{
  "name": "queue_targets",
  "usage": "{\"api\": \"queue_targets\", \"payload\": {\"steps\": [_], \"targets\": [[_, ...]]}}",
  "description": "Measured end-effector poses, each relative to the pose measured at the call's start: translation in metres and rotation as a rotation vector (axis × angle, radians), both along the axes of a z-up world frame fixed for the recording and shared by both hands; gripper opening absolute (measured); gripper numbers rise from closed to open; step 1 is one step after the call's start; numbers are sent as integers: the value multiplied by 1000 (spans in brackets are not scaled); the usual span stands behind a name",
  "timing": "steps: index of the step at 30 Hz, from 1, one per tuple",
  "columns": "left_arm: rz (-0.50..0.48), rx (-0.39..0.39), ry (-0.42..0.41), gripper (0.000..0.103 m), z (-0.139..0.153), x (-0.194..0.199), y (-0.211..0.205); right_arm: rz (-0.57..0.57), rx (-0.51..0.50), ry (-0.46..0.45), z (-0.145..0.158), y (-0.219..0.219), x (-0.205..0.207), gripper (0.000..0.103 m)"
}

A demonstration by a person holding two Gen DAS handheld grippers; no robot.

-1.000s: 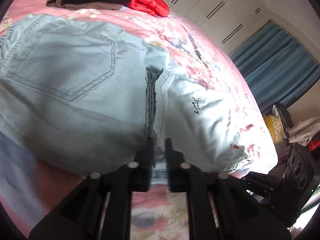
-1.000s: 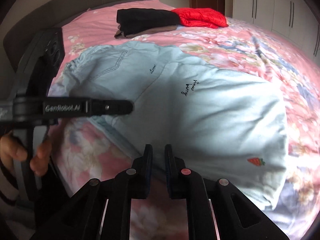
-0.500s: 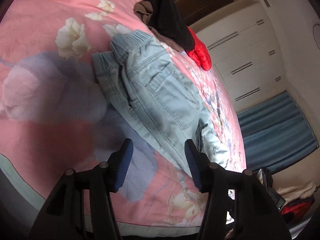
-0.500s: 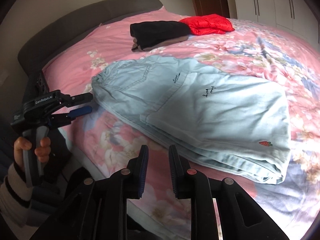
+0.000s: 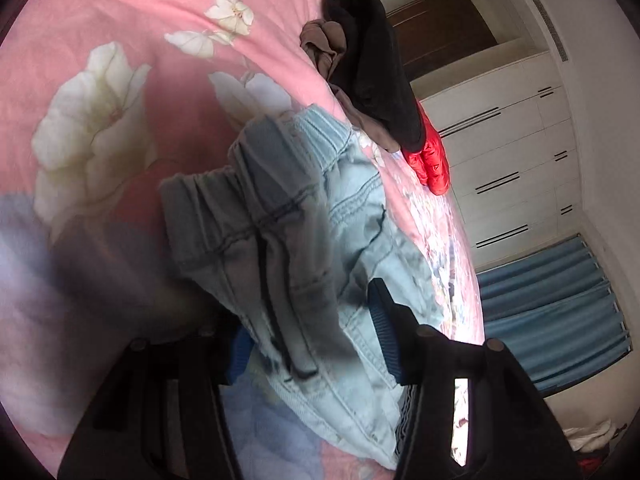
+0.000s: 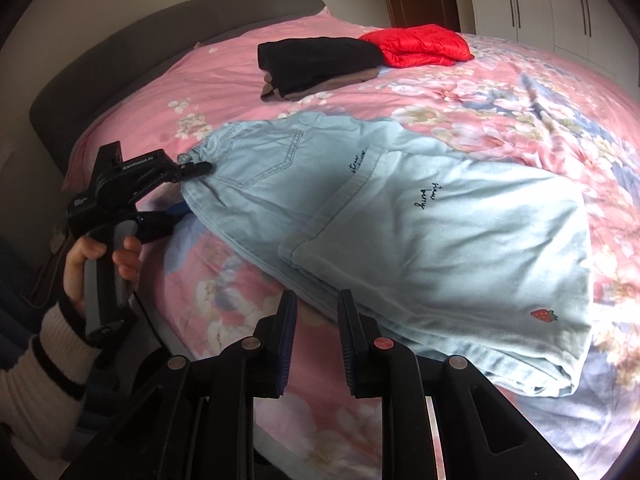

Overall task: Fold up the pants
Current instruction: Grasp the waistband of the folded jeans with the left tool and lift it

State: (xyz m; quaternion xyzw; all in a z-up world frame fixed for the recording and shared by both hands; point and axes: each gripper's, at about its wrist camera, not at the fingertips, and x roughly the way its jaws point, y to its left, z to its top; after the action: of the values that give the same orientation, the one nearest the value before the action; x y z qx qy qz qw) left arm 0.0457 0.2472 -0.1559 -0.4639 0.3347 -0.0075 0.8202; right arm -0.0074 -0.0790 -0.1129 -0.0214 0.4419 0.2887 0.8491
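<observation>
Pants: pale blue denim pants point(image 6: 400, 216), folded, lying on the pink floral bed cover point(image 6: 520, 92).
Left claw point(image 5: 312, 336): closing around the waistband end, cloth between its jaws.
Right claw point(image 6: 316, 336): narrowly parted, empty, beside the pants' near edge.

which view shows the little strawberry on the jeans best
The right wrist view: the strawberry sits sharp and unblocked on the folded jeans near their right edge. The left wrist view shows only the blurred waistband end; the strawberry is not visible there.

Home bedroom: floral bed point(image 6: 248, 80), white wardrobe point(image 5: 508, 168), blue curtains point(image 5: 560, 312)
</observation>
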Motion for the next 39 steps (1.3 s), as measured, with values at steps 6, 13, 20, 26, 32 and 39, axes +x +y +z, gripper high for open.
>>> {"api": "queue_targets", "payload": {"steps": [6, 13, 20, 26, 32, 39], "targets": [[-6, 86, -20, 27, 9, 3, 0, -47, 17, 34, -1, 22, 56, 20], [-31, 126, -17, 27, 11, -5, -5, -80, 35, 110, -19, 66, 136, 20], [-46, 138, -6, 27, 12, 2, -6, -87, -67, 188, -43, 88, 162, 19], [-63, 161, -1, 27, 17, 5, -10, 34, -94, 201, -24, 90, 95, 19], [-70, 230, 8, 27, 32, 6, -21, 151, -184, 123, -40, 107, 49, 19], [-137, 369, -137, 25, 85, -6, -58, 75, 100, 131, 0, 54, 36, 19]]}}
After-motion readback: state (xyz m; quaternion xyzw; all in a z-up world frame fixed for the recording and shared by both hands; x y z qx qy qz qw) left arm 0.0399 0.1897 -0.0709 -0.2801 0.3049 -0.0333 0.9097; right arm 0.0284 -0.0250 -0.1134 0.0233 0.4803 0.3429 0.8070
